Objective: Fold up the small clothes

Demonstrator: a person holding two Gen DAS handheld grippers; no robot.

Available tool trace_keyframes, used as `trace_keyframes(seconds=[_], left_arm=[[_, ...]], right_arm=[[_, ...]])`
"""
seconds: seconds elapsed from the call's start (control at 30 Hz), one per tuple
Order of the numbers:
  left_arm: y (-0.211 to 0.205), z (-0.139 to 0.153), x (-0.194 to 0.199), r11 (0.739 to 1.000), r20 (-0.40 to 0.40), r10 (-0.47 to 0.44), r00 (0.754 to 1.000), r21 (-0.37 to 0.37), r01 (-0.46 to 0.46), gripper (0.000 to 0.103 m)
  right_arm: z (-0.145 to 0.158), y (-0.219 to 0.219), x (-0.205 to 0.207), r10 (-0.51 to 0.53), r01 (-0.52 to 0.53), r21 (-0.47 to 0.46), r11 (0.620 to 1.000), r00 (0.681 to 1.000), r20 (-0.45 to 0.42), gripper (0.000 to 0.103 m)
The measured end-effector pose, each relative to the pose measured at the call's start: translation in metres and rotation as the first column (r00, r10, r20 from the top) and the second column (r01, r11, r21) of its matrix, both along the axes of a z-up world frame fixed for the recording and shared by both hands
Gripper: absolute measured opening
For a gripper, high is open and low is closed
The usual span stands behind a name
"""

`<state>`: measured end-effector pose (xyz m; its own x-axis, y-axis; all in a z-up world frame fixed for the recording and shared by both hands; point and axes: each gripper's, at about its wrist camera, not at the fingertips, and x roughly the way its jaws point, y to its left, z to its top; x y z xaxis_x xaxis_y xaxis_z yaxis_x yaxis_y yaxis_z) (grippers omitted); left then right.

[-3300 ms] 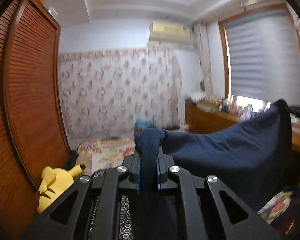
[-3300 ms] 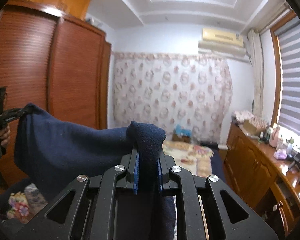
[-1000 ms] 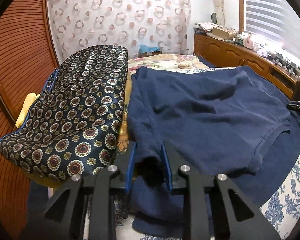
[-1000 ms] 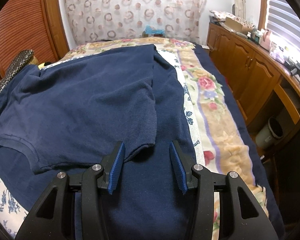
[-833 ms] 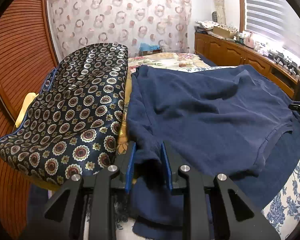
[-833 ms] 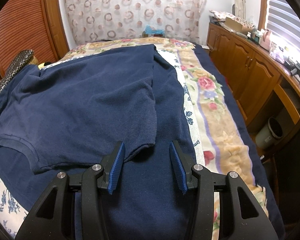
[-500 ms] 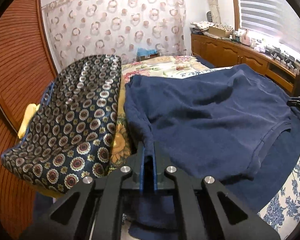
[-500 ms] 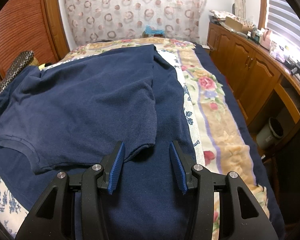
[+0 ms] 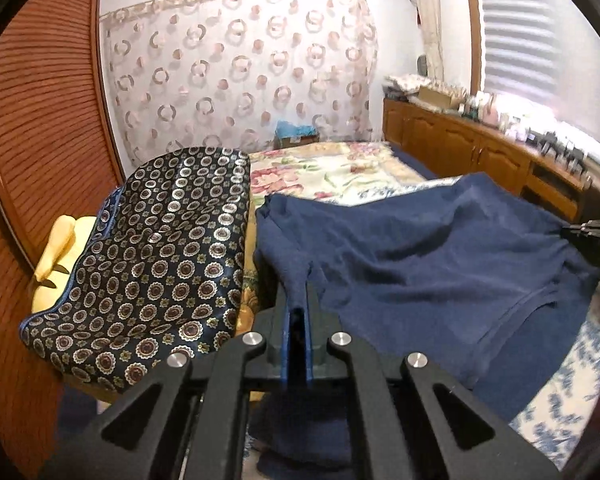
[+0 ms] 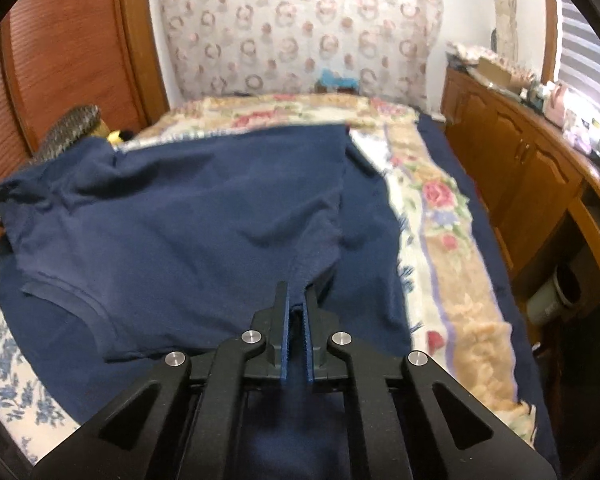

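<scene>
Right now your left hand-held gripper (image 9: 298, 300) is pressed together on a pinch of the navy shirt (image 9: 420, 264), its blue pads (image 9: 285, 344) clamping a tented peak of cloth at about 6 o'clock in the left wrist view. Your right hand-held gripper (image 10: 298, 300) is likewise closed on the shirt's edge, the fabric (image 10: 204, 208) drawn up into a small ridge between its pads at 6 o'clock in the right wrist view.

Beyond your grippers, the shirt lies spread across the bed (image 10: 440, 208), with a ribbed hem or neckline curving at about 4 o'clock in the left view and 8 o'clock in the right view. A dark blue blanket (image 10: 372, 248) lies under it, and a floral bedspread (image 9: 340, 168) shows past that.

At 9 o'clock in the left view a patterned cushion (image 9: 160, 256) sits just beside the shirt, with a yellow plush toy (image 9: 60, 248) at its far side. Farther off, at 12 o'clock, hangs a ring-patterned curtain (image 9: 240, 80); a wooden cabinet (image 10: 520, 160) runs along 2 o'clock.
</scene>
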<state>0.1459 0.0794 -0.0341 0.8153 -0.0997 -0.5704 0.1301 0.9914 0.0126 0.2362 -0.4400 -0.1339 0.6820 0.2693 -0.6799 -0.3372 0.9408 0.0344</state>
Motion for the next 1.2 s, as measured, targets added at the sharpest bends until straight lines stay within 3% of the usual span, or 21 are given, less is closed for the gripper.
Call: trace_keyframes(seconds=[0.4,0.53,0.67,0.77,1.1,1.2], left_arm=[[0.015,0.015,-0.039,0.996,-0.007,-0.005,1.000,-0.085,0.004,0.002],[0.020,-0.004,-0.048,0.997,-0.060,0.005,0.998,-0.082,-0.009,0.002],[0.018,-0.030,-0.050,0.997,-0.117,0.022,0.993,-0.077,-0.031,0.003],[0.020,-0.044,-0.049,0.995,-0.150,0.028,0.988,-0.092,-0.042,0.007],[0.024,-0.079,-0.042,0.992,-0.252,0.061,0.966,-0.091,-0.086,0.044],[0.021,-0.079,-0.041,0.994,-0.262,0.061,0.963,-0.067,-0.081,0.046]], right_arm=[[0.064,-0.016,-0.050,0.051,-0.055,0.027,0.998,0.992,0.113,0.002],[0.058,-0.019,-0.063,0.053,-0.054,0.017,0.998,0.995,0.089,0.002],[0.029,-0.017,-0.062,0.038,-0.037,-0.007,0.999,0.999,0.028,0.002],[0.015,-0.020,-0.060,0.025,-0.025,0.005,1.000,1.000,0.003,0.005],[0.001,-0.017,-0.064,0.011,-0.012,-0.001,1.000,1.000,-0.008,0.014],[-0.001,-0.014,-0.064,0.008,-0.008,-0.023,1.000,1.000,0.000,0.023]])
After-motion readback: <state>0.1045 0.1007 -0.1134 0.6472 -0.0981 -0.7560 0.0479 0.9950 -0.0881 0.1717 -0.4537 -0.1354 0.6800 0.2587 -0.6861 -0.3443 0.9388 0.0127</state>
